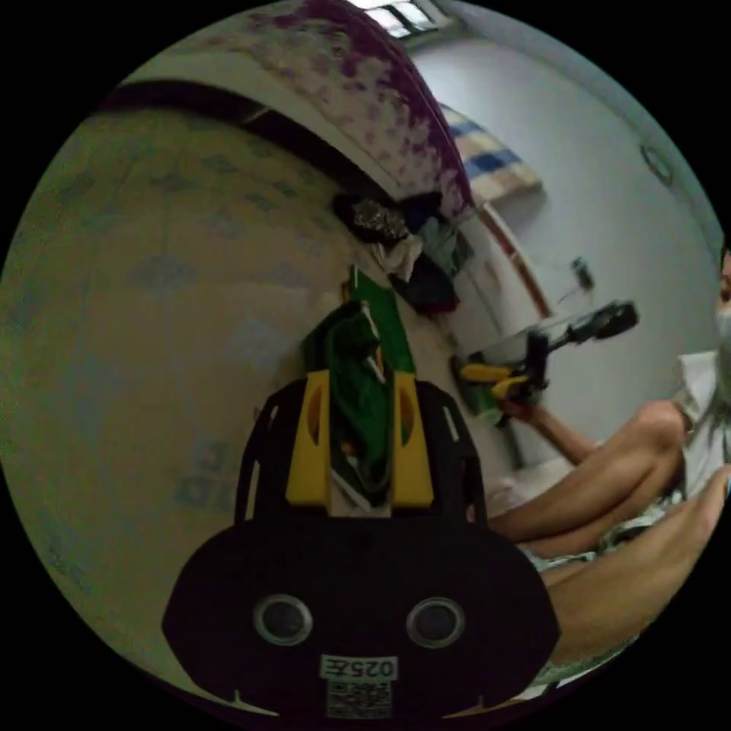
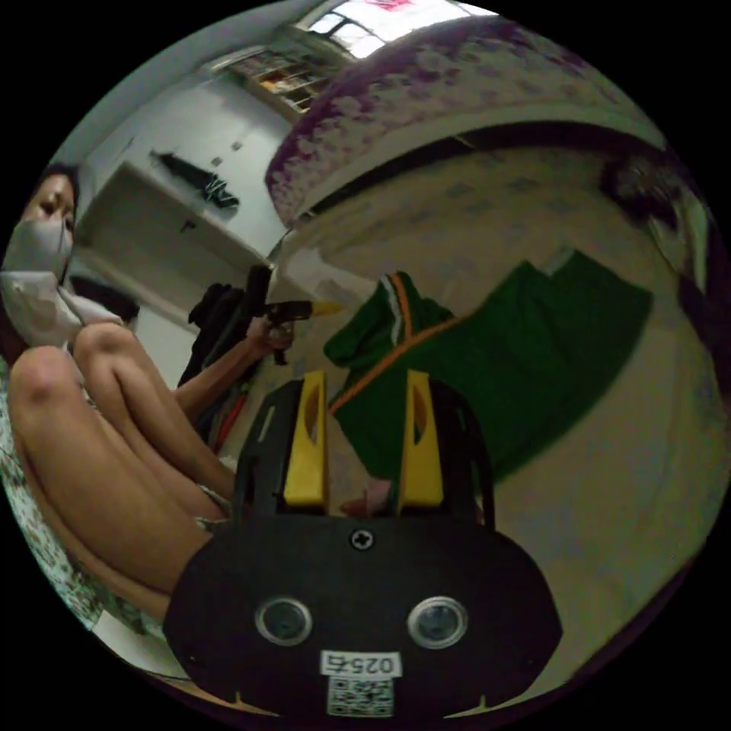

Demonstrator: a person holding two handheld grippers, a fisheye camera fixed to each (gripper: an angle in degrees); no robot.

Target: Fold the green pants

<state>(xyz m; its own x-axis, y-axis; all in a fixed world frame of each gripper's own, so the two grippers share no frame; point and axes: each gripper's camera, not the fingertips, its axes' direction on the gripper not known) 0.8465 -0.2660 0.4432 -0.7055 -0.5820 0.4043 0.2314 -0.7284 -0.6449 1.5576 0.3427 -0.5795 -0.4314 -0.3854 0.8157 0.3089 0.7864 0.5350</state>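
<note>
Two grippers: you held one in each hand.
Left gripper (image 1: pixel 359 426): your jaws were clenched on a bunched fold of the green pants (image 1: pixel 358 381).
Right gripper (image 2: pixel 359 434): released, jaws apart.
Green pants (image 2: pixel 518 358): spread on the patterned mat (image 2: pixel 609 495), one end lifted.

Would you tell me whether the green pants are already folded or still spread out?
Mostly spread: the green pants lie flat on the mat, with one end bunched and lifted in the left tool. No finished fold shows.

both cams rode low over the mat (image 1: pixel 152 304), left up close, right further back, sharing the green pants (image 2: pixel 518 358).
</note>
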